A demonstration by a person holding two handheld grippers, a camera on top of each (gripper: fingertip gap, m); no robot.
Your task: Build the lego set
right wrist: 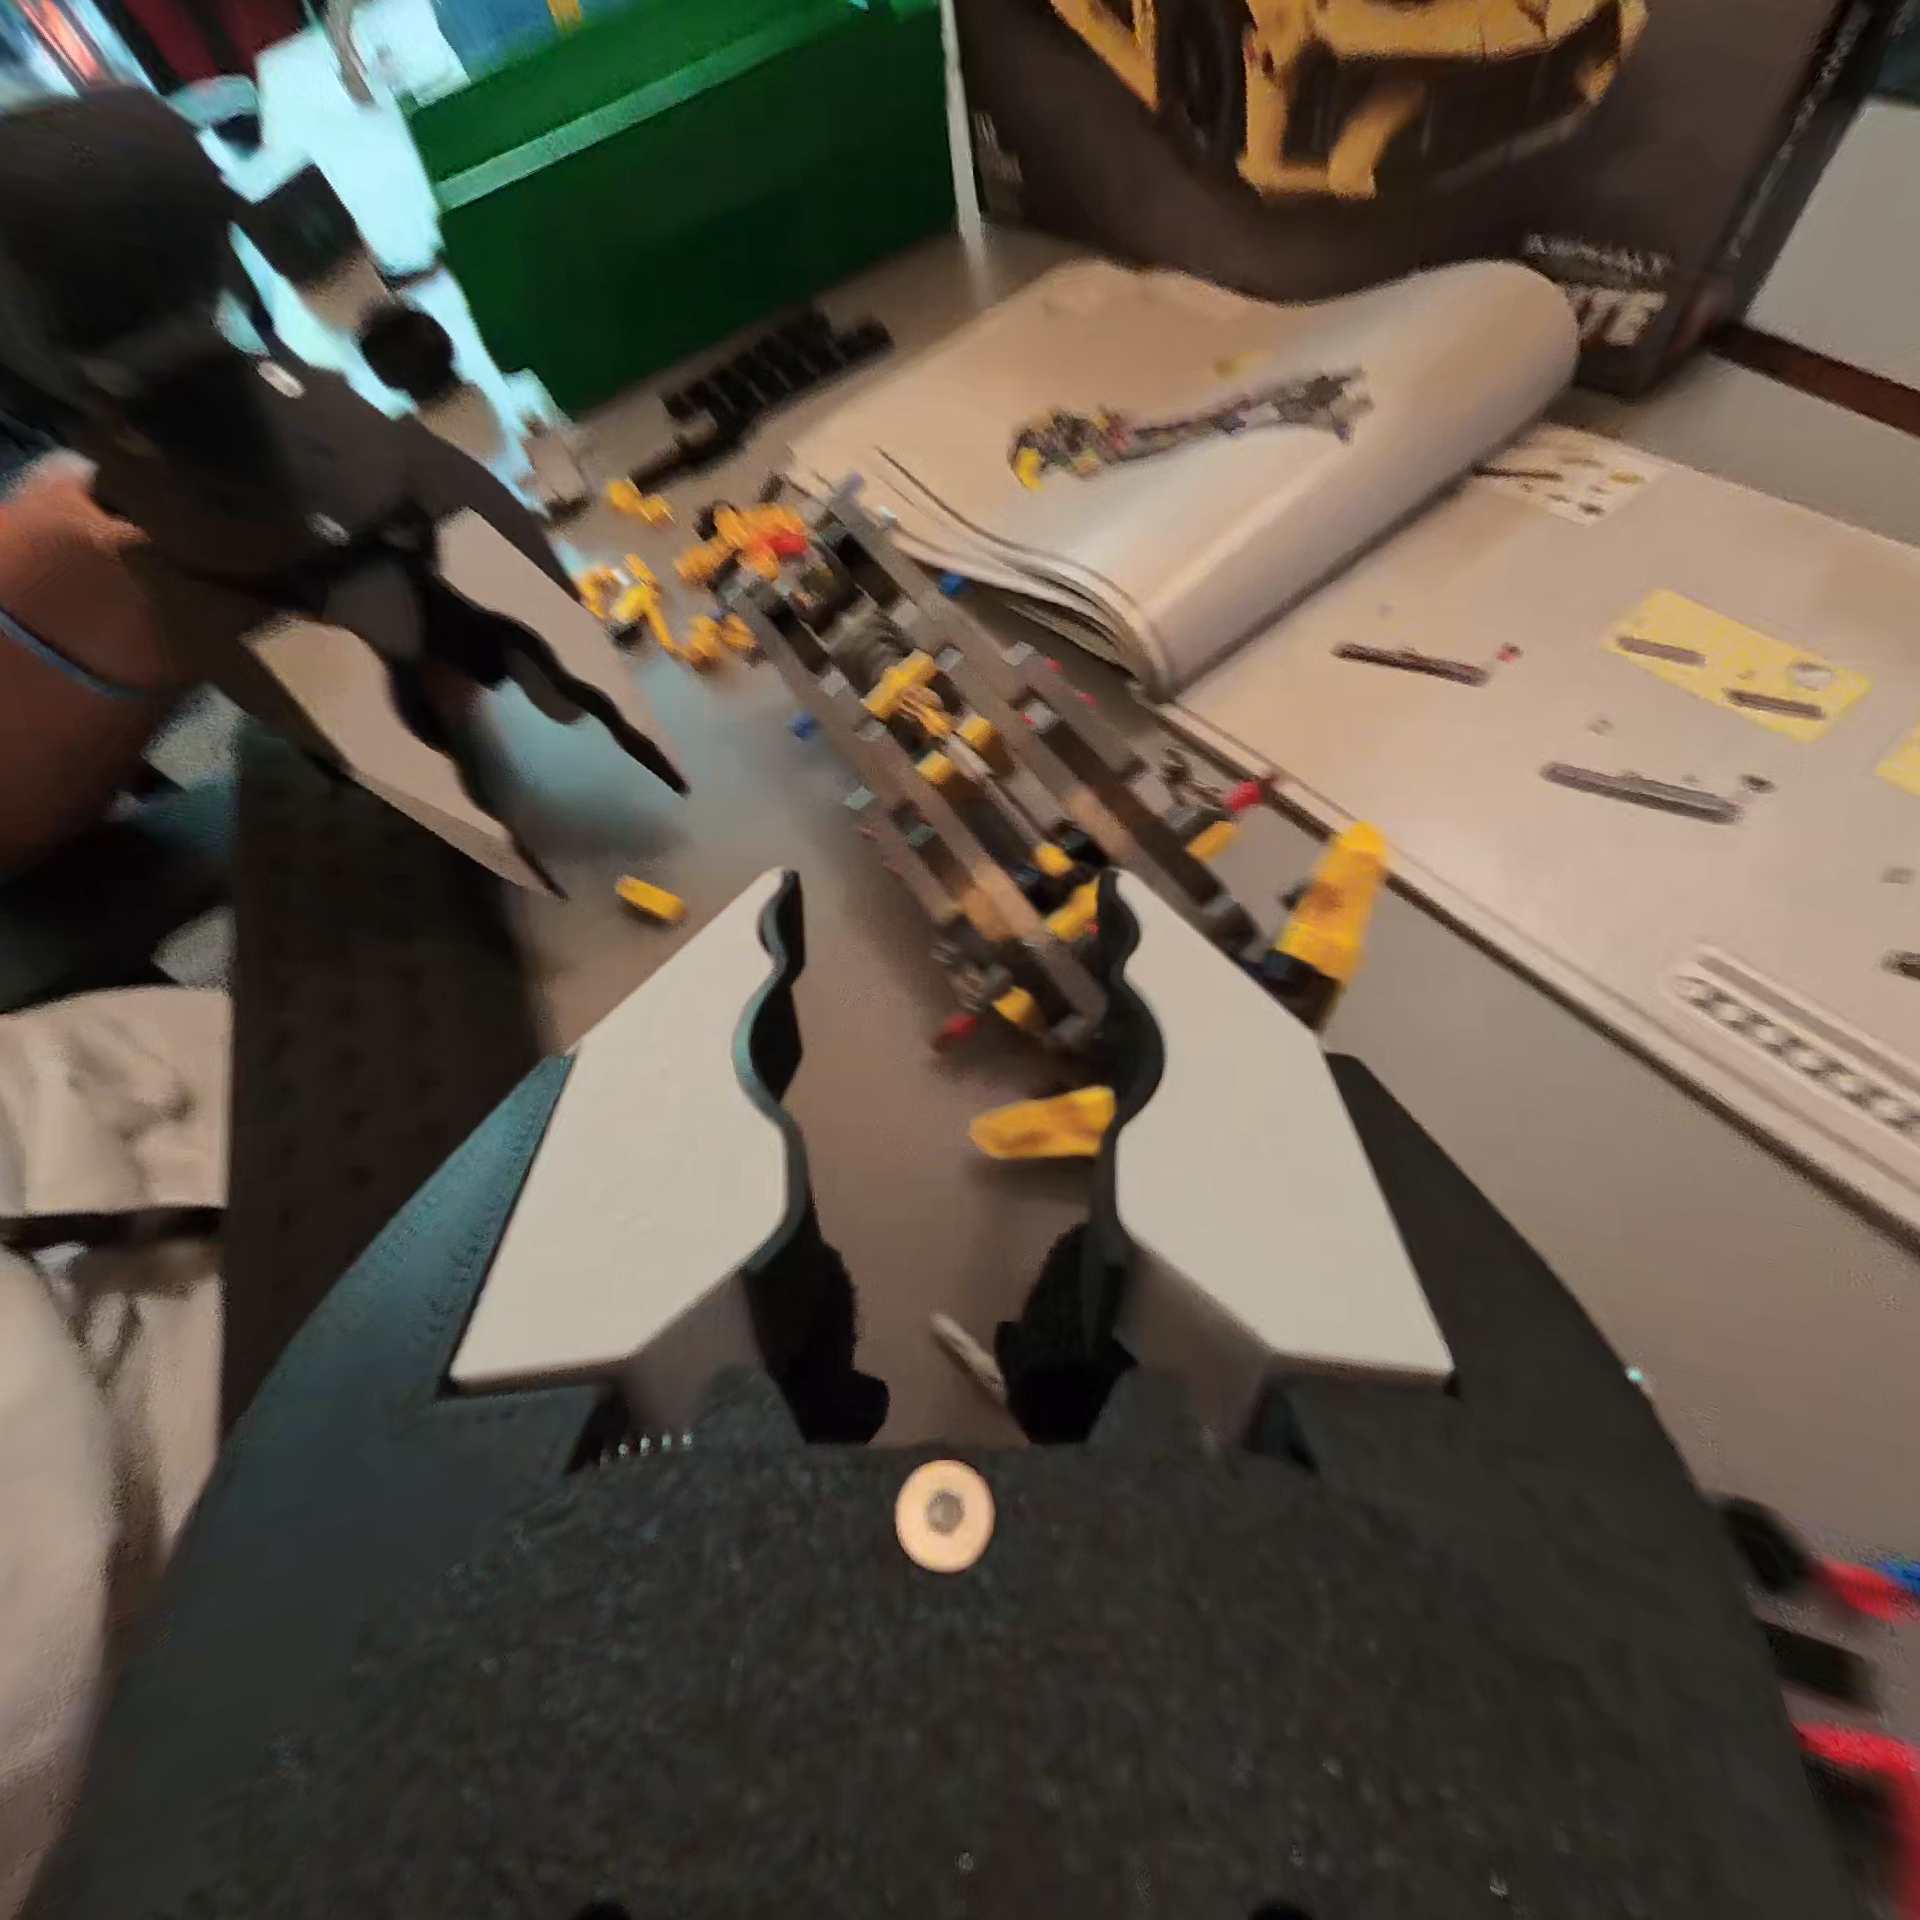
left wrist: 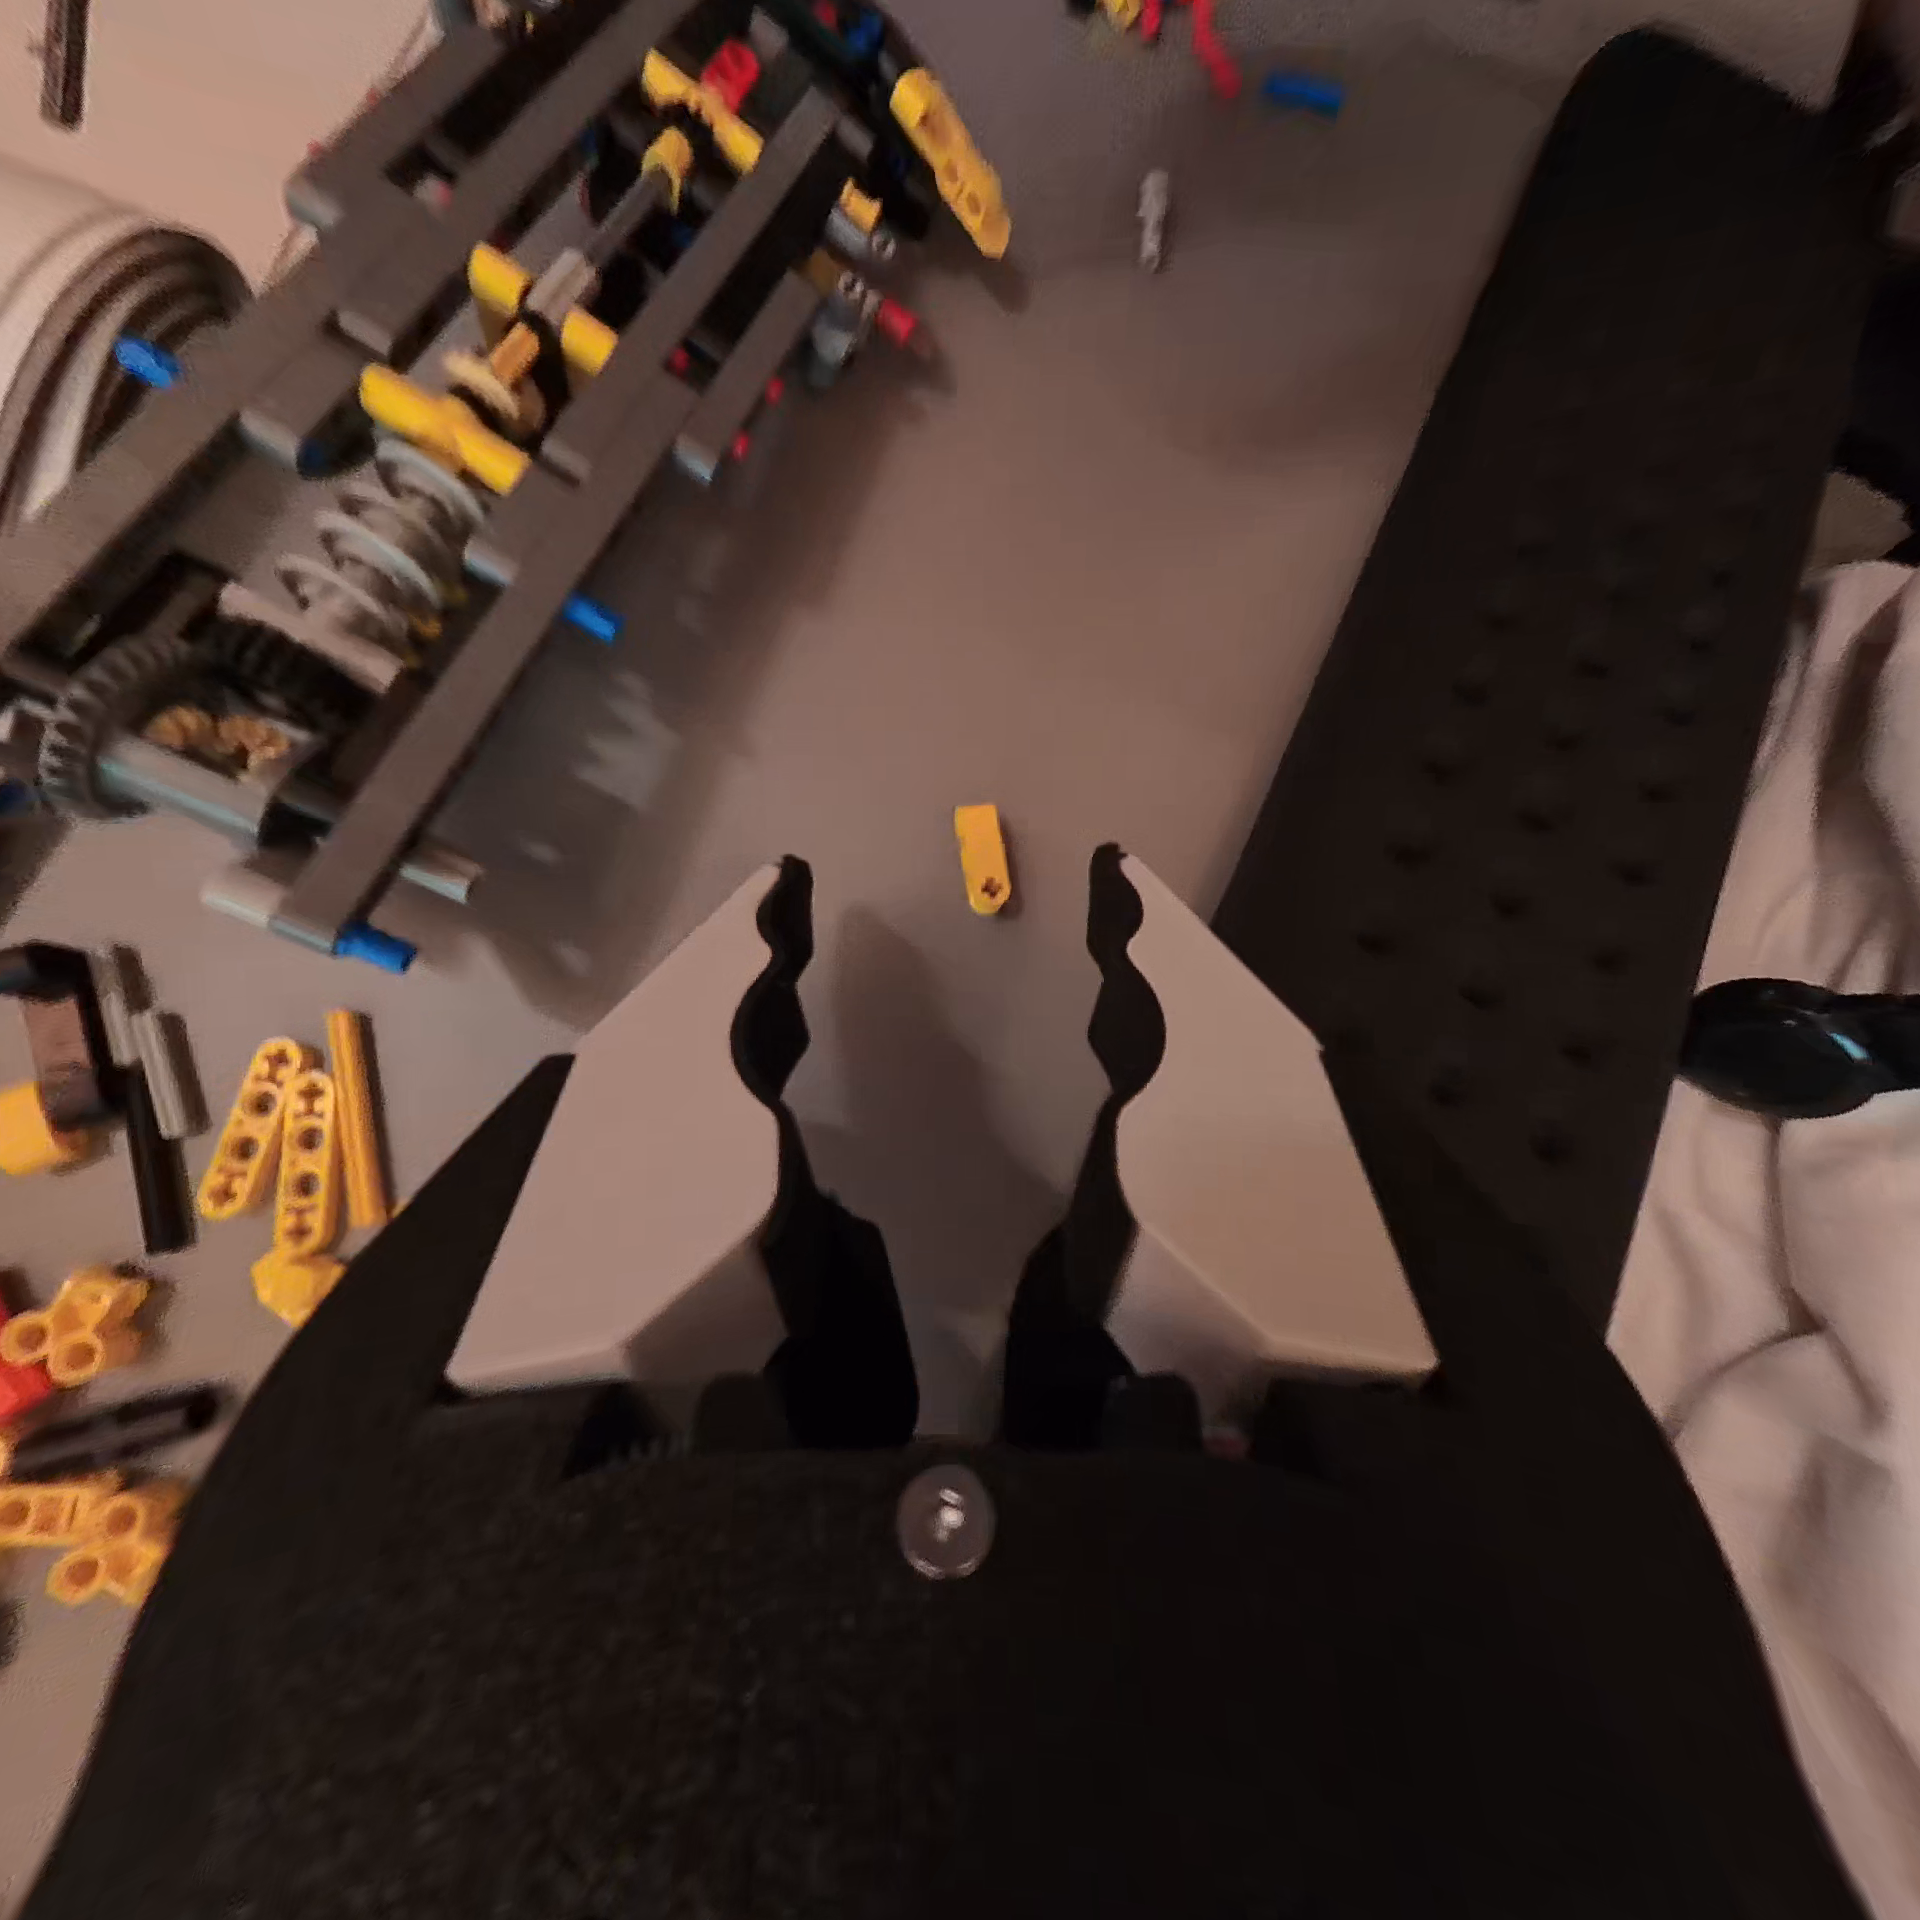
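Left gripper (left wrist: 951,873) jaws apart, empty – small yellow piece (left wrist: 983,858) between tips, apparently on table (left wrist: 1091,499); right gripper (right wrist: 945,894) released, near chassis (right wrist: 935,748)

A dark grey long beam-frame lego assembly (left wrist: 488,436) carries yellow, blue and red pieces. A small yellow lego connector (left wrist: 983,858) lies on the grey-brown tabletop (left wrist: 1091,540). The green box (right wrist: 675,177) is plain; the black mat (left wrist: 1538,727) is dotted.

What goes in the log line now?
left gripper: open, over small yellow piece | right gripper: open, empty | long assembly: on table
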